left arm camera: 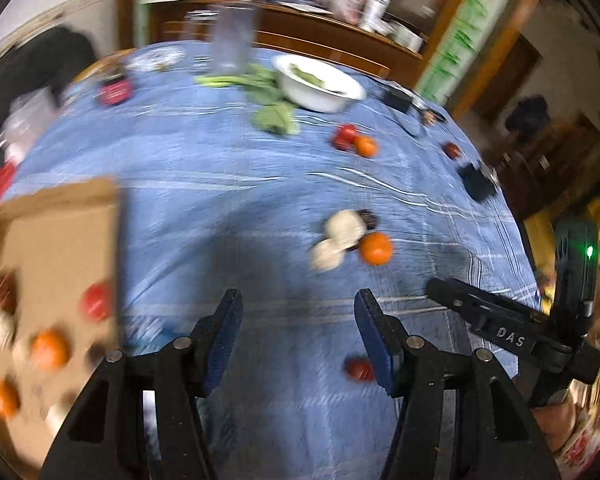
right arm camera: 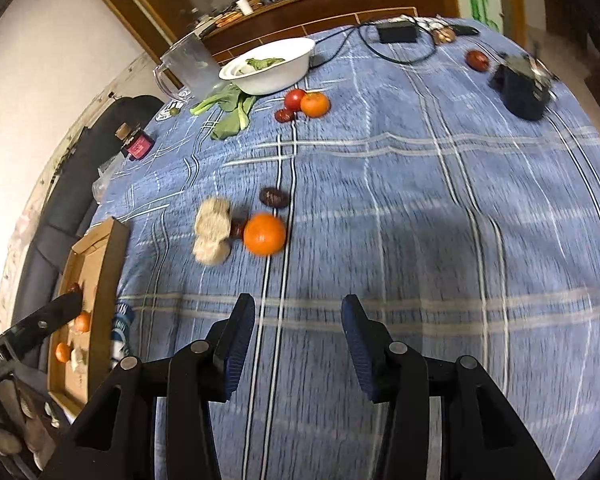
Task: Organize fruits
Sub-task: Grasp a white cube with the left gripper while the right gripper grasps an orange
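Both grippers hover empty above the near part of the blue plaid tablecloth, jaws spread: the right gripper faces the table's middle, the left gripper sits nearer the cardboard tray at the table's left edge. Ahead of the right jaws and slightly left lies the nearest loose orange, round with no long axis, touching a small dark fruit and just beside two pale round pieces; a dark date-like fruit lies just behind. The right gripper appears the nearer. Farther off, a tomato and second orange rest near the white bowl. Only the left view shows a small red fruit beside its right finger and the tray's contents, blurred; the right view is sharper.
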### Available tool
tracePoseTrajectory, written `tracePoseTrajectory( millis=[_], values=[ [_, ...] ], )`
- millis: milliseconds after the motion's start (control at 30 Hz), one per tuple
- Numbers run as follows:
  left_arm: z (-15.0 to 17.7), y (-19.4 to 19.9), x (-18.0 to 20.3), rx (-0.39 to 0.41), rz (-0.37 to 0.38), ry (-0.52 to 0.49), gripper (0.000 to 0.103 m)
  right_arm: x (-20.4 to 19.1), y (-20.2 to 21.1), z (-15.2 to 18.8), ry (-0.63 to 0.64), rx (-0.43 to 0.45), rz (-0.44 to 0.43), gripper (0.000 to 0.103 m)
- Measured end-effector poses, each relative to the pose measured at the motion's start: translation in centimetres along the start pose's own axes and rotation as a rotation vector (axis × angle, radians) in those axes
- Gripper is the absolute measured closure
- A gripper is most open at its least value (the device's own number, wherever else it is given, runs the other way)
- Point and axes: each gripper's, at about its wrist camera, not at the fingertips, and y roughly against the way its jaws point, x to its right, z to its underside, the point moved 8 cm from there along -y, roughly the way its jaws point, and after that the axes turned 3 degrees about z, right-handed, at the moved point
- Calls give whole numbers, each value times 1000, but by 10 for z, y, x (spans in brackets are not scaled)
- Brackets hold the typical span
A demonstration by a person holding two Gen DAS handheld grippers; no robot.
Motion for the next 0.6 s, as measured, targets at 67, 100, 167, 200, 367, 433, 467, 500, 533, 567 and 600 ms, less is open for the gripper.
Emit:
tracePoseTrajectory(
  millis=[67, 100, 167, 200, 367, 433, 467, 500, 533, 567, 600],
  values=[
    [-9, -20, 12, -22, 9, -64, 46, -3, -7, -7, 15, 1, -3, 54],
    [-13, -31, 16, -38, 7, -95, 46, -5, -12, -10, 28, 1, -5, 54],
    [-21, -45, 19, -52, 15, -127, 46, -11, -20, -16, 64, 0, -7, 54],
    [-24, -50, 20, -55, 21, -134, 46, -15, -25, -17, 85, -1, -7, 54],
    [-39, -74, 18, -83, 75, -127, 47, -25, -41, -19, 148, -8, 3, 54],
    [-41, -82, 22, -97, 105, -129, 48, -28, -46, -19, 166, -7, 4, 54],
    [-42, -86, 23, -103, 115, -131, 50, -30, -48, -19, 178, -4, 9, 54],
    [-42, -89, 24, -109, 123, -133, 53, -31, -50, -19, 187, -3, 12, 54],
    [-42, -94, 26, -119, 130, -137, 55, -34, -53, -20, 201, -1, 18, 54],
    [-42, -99, 27, -129, 136, -141, 62, -35, -55, -20, 209, -1, 22, 54],
    [-42, -103, 28, -136, 137, -141, 70, -37, -58, -20, 217, -1, 26, 54]
  ],
)
